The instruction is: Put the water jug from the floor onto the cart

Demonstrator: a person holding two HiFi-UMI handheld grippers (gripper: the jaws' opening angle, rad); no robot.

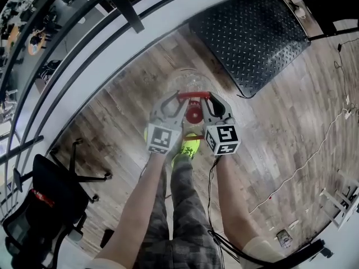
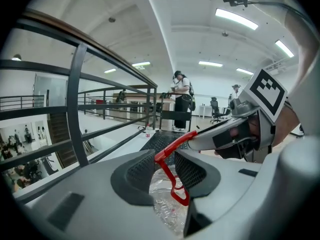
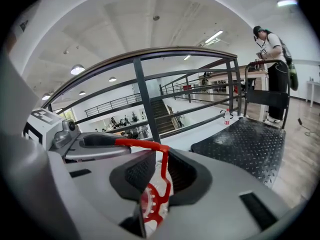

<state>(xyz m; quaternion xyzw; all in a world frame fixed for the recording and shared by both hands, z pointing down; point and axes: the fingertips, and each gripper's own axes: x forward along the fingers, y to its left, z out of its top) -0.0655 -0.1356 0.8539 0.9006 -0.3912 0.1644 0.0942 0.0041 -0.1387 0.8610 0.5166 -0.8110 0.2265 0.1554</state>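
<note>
A clear water jug (image 1: 187, 82) with a red cap (image 1: 194, 115) hangs just above the wooden floor, in front of my feet. My left gripper (image 1: 175, 98) is shut on the left end of its red carry handle (image 1: 193, 95), and my right gripper (image 1: 212, 98) is shut on the right end. In the left gripper view the handle (image 2: 169, 153) bends down between the pads of the left gripper (image 2: 165, 169), over the crinkled plastic (image 2: 165, 206). In the right gripper view the right gripper (image 3: 161, 171) grips the handle (image 3: 162, 166) above the cap (image 3: 149, 206). The cart's black checker-plate deck (image 1: 249, 35) lies ahead to the right.
A dark metal railing (image 1: 84, 49) runs along the left over a lower hall. A black office chair (image 1: 39, 195) stands at lower left. A thin cable (image 1: 303, 167) trails over the floor on the right. A person (image 3: 272, 59) stands beyond the cart's far end.
</note>
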